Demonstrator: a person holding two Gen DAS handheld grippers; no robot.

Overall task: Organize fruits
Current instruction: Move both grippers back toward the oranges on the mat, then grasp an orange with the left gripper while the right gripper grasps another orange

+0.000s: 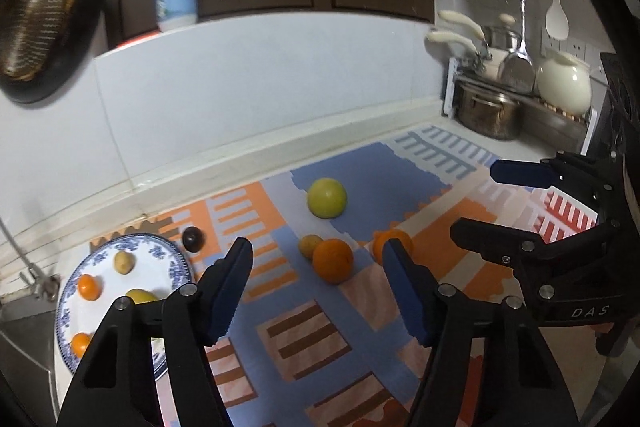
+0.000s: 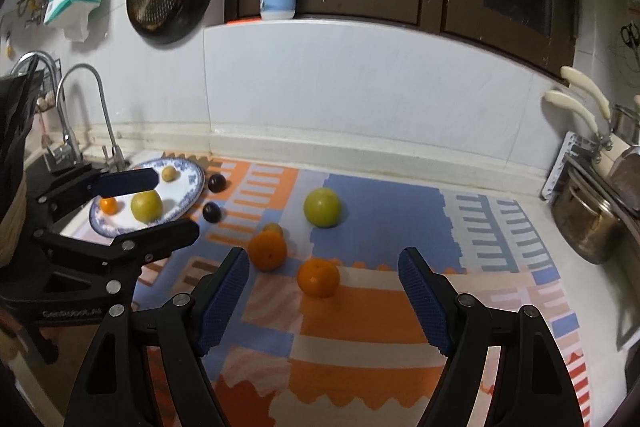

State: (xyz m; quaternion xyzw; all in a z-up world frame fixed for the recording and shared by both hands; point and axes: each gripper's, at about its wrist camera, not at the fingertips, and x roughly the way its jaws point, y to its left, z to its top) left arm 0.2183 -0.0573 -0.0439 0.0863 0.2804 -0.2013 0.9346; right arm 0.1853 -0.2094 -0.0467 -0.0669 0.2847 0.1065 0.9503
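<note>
Left tongs point(image 1: 316, 259) wide, empty, right tongs point(image 2: 324, 275) wide, empty, above oranges point(image 2: 318, 277) on patterned mat point(image 2: 380, 327), plate point(image 2: 192, 183) holding fruit

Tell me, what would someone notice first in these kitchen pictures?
Probably the bright patterned mat on the counter, with two oranges and a big green fruit lying loose on it. On its left edge, a blue-and-white plate already holds a few fruits. Both grippers hang open above the mat.

Two oranges point(image 2: 267, 249) point(image 2: 318, 277), a green fruit point(image 2: 322, 207) and two dark plums point(image 2: 211, 212) lie loose on the mat; smaller fruits sit on the plate point(image 2: 195, 187)
</note>
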